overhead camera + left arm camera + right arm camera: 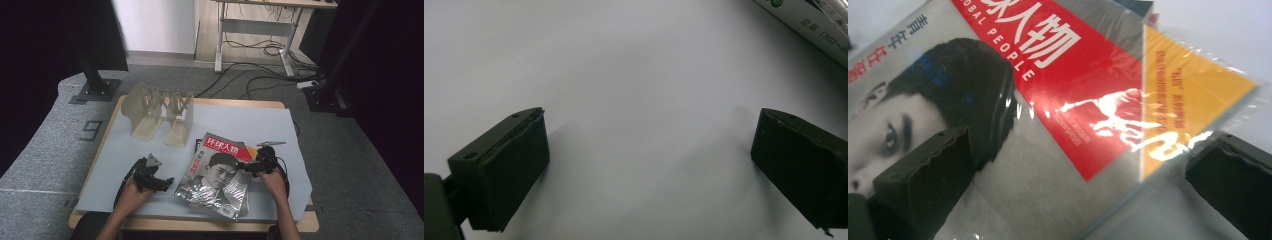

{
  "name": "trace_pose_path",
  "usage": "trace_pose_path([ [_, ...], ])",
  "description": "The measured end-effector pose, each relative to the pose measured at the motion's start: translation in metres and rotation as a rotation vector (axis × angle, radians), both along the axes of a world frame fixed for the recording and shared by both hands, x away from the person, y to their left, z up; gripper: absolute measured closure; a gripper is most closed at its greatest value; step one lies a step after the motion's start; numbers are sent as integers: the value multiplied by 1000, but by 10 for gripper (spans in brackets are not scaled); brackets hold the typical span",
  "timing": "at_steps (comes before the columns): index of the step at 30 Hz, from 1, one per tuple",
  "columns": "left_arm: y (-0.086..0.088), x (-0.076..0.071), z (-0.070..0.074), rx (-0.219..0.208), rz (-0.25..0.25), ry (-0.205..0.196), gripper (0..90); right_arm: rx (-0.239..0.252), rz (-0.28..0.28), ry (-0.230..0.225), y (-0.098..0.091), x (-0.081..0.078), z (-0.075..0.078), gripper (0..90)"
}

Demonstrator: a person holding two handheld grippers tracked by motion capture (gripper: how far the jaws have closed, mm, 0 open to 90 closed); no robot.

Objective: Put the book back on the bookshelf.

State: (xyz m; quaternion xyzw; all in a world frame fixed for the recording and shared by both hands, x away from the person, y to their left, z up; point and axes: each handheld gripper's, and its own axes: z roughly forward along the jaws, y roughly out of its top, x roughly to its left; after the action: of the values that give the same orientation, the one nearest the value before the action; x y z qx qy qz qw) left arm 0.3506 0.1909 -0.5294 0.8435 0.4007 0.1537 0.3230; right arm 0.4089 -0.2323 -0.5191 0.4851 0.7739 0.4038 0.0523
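On the grey mat (125, 150) that covers the wooden table (240, 103), a magazine (216, 175) lies flat in the near right half, its cover facing up. That cover carries a red title band with white characters, a portrait below it, and a yellow corner panel. A clear glossy wrapper encloses it, with glare visible in the right gripper view. It rests slightly askew on at least one more publication, whose dark edges project at the top and along the right side.

Right gripper (250, 166): held in the person's right hand (274, 180) at the magazine's right edge. In the right gripper view, its jaws are spread wide. One jaw sits over the portrait area of the cover; the other sits past the wrapped corner near the yellow panel. Whether either jaw touches the wrapper cannot be determined. Nothing is pinched.

Left gripper (156, 181): held in the person's left hand (131, 192) on the near left part of the mat, just beside the magazine's left edge. In the left gripper view, its jaws are spread wide over bare mat with nothing between them. A white printed edge (809, 30) of the stack appears at the upper right corner of that view, apart from both jaws.

Toward the far left of the mat, two beige racks (157, 111) with slatted dividers stand side by side, well apart from both grippers and from the magazine.
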Motion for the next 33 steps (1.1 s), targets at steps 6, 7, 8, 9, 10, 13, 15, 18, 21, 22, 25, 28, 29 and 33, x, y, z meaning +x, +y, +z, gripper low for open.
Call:
trace_pose_path([
  [6,0,0,0,0,0,0,20,21,16,20,1,2,1,50],
  [7,0,0,0,0,0,0,20,16,18,14,2,1,2,71],
  [8,0,0,0,0,0,0,20,-17,13,-11,3,-1,8,121],
  [9,0,0,0,0,0,0,20,-17,13,-11,3,-1,8,121],
  [10,0,0,0,1,-1,0,20,-14,10,-23,3,-3,13,137],
  [13,0,0,0,0,-1,0,20,5,12,-29,3,-4,19,142],
  [15,0,0,0,0,0,0,20,39,23,-51,4,-7,28,180],
  [18,0,0,0,0,0,0,20,13,14,-76,5,-8,35,338],
  [21,0,0,0,0,0,0,20,-5,-4,-84,3,-8,39,449],
  [22,0,0,0,0,0,0,20,-14,-13,-83,3,-8,40,498],
  [25,0,0,0,0,0,0,20,-47,-33,-92,2,-8,43,661],
  [28,0,0,0,0,0,0,20,-58,-42,-106,1,-8,45,751],
  [29,0,0,0,-1,0,0,20,-59,-42,-112,1,-9,46,772],
  [33,0,0,0,-1,1,0,22,-56,-37,-130,4,-12,50,828],
])
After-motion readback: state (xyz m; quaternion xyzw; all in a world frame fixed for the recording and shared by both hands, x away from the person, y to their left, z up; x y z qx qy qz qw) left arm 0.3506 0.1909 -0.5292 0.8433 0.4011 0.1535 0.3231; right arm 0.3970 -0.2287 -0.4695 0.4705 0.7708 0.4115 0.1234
